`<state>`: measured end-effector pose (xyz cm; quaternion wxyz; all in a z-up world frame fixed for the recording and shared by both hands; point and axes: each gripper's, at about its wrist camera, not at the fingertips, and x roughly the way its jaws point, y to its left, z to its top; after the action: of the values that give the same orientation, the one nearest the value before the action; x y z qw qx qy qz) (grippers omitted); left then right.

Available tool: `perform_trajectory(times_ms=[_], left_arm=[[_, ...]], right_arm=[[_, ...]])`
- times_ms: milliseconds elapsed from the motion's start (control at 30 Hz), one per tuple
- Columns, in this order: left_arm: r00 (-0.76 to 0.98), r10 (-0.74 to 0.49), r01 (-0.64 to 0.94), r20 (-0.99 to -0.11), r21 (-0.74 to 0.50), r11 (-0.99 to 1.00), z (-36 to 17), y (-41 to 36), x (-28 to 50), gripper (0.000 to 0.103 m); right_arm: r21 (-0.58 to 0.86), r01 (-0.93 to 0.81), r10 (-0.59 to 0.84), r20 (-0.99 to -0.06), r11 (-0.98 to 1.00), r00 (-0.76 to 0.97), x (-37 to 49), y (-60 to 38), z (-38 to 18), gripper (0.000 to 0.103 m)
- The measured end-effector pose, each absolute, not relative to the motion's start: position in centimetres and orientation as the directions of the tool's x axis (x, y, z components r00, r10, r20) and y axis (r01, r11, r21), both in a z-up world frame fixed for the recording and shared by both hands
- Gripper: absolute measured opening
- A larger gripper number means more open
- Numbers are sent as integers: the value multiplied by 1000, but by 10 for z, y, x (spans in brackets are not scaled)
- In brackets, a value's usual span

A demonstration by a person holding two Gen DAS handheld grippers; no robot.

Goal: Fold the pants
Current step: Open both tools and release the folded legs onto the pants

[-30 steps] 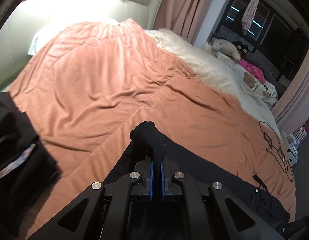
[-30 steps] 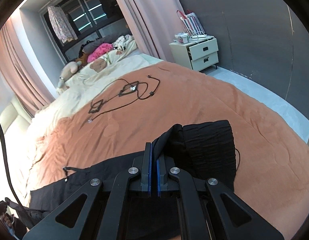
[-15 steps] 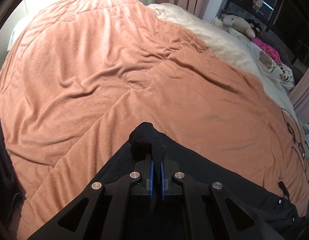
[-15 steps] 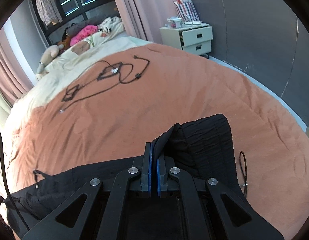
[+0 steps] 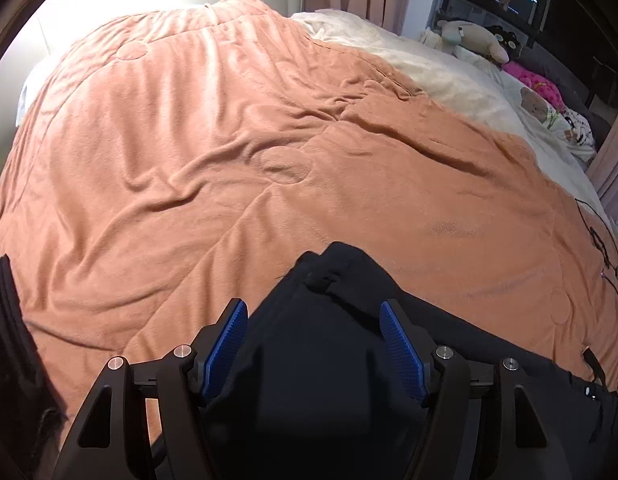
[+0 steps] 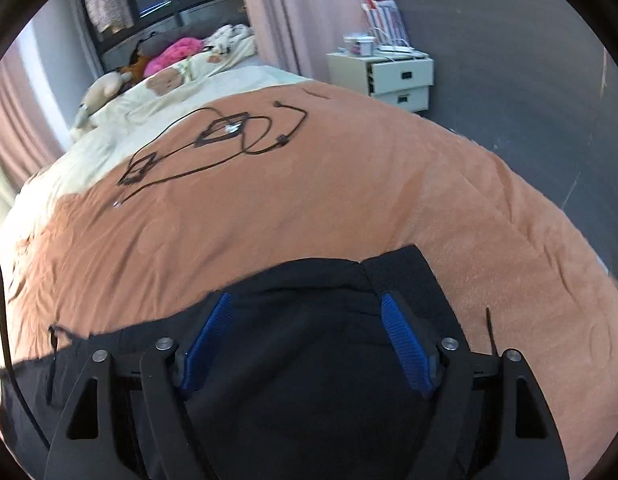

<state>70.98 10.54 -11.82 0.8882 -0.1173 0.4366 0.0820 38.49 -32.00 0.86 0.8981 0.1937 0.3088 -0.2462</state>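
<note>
Orange bedspread (image 5: 229, 160) fills both views; nightstand (image 6: 397, 76) upper right, cable (image 6: 229, 140) upper centre. Left gripper (image 5: 313, 340) and right gripper (image 6: 305, 332) opening, pads clear of black pants (image 5: 309, 380) lying between.

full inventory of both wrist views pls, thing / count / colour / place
pants: 1, black, on the blanket under both grippers
blanket: 1, orange, covering the bed
sheet: 1, cream, far side of the bed
cable: 1 tangle, black, on the blanket beyond the pants
soft toys: several, beige and pink, far end by the window
nightstand: 1, white, by the grey wall
curtains: pink, by the window
dark clothing: black, left edge
left gripper: black, blue pads, jaws opening, pants between them
right gripper: same, jaws opening, pants between them
</note>
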Motion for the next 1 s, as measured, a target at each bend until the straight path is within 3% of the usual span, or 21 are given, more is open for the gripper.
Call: perform_trajectory(times_ms=[767, 1000], left_arm=[[592, -37, -231, -805, -214, 949, -99, 148, 569, 69], [567, -65, -251, -821, -248, 936, -117, 153, 552, 60]], right_arm=[[290, 495, -202, -662, 819, 722, 247, -306, 10, 76], [330, 498, -182, -659, 802, 730, 211, -304, 3, 76]])
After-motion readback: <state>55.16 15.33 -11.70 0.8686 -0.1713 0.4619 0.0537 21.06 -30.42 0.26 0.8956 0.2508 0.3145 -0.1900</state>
